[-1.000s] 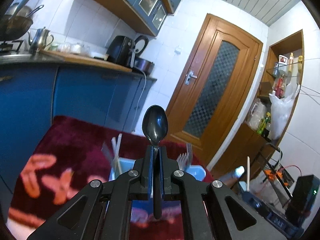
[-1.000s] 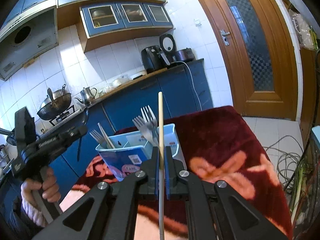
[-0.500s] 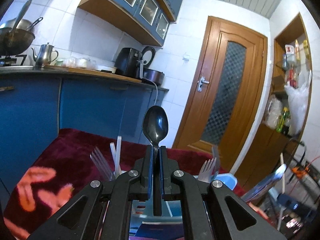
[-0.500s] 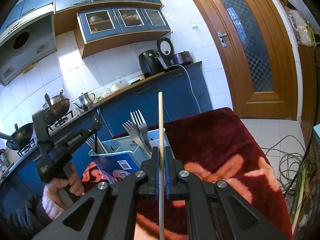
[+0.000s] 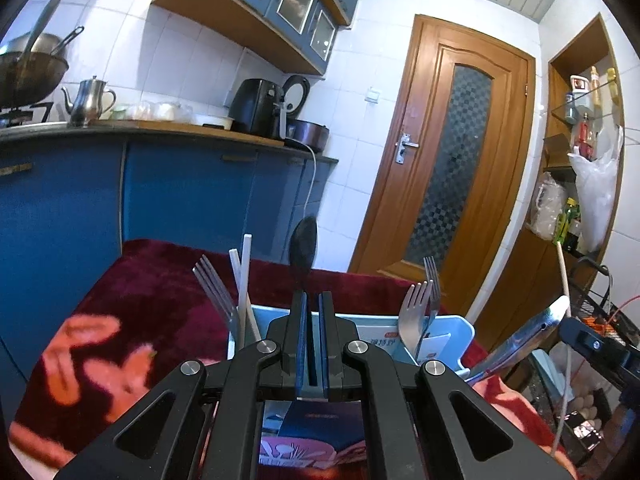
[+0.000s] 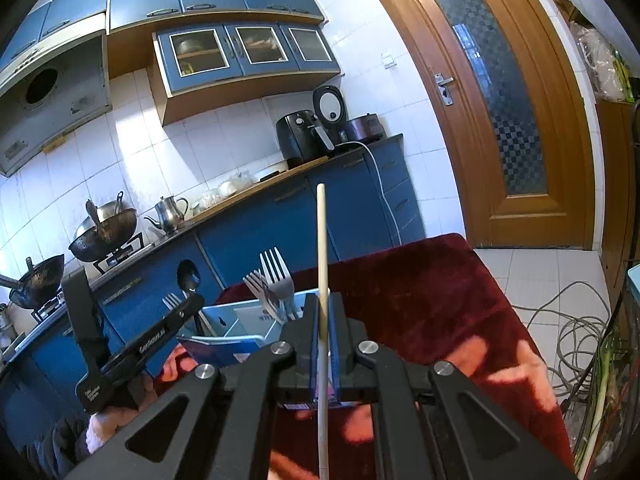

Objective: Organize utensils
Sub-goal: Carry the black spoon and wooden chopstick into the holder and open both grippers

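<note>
Left gripper (image 5: 311, 312): jaws almost closed, small gap between; black spoon (image 5: 303, 246) stands beyond tips, handle down in blue holder (image 5: 460, 330); grip on it not clear. Forks (image 5: 418, 312) stand in holder's right compartment. Right gripper (image 6: 325, 312): clamps upright chopstick (image 6: 322, 248) over red cloth (image 6: 432, 292).

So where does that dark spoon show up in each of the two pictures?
Left wrist view: the dark spoon stands upright at centre, just above the left claw, over the blue utensil box.
Right wrist view: the same spoon is left of centre, sticking up beyond the other claw, left of the forks.
Shared landmark: the black air fryer on the counter.
</note>
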Demonstrator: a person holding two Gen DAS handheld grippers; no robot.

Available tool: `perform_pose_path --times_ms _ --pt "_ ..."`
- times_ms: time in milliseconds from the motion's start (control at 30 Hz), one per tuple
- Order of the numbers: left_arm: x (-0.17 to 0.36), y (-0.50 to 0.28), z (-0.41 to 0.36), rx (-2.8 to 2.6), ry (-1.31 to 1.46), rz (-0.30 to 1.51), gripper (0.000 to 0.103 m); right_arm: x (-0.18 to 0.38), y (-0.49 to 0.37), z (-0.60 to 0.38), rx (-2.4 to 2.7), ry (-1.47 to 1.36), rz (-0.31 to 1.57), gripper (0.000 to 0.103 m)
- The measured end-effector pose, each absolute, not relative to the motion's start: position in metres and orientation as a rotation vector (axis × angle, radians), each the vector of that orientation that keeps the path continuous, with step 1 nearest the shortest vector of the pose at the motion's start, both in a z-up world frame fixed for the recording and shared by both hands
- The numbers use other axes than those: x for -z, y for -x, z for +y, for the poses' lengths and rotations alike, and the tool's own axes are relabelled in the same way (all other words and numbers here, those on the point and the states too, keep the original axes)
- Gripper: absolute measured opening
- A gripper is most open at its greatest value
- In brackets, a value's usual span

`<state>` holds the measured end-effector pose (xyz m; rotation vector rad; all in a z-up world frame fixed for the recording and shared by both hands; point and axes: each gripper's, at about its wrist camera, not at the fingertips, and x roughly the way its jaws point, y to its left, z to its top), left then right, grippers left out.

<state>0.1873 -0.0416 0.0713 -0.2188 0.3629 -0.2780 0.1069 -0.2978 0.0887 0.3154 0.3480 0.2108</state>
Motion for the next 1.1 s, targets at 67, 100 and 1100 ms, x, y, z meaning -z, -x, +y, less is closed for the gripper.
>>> perform_pose_path --times_ms 67,100,1100 --pt "-0.072 -0.186 -0.039 0.285 0.227 0.372 0.012 -0.089 -0.109 -0.296 -0.206 -0.307 0.345 0.006" --pt "-0.072 -0.184 -0.039 0.289 0.231 0.374 0.013 -0.09 -0.11 -0.296 -0.202 -0.3 0.342 0.006" --pt "-0.07 -0.16 -0.03 0.307 0.189 0.368 0.014 -0.098 -0.208 -0.289 -0.166 -0.298 0.178 0.006"
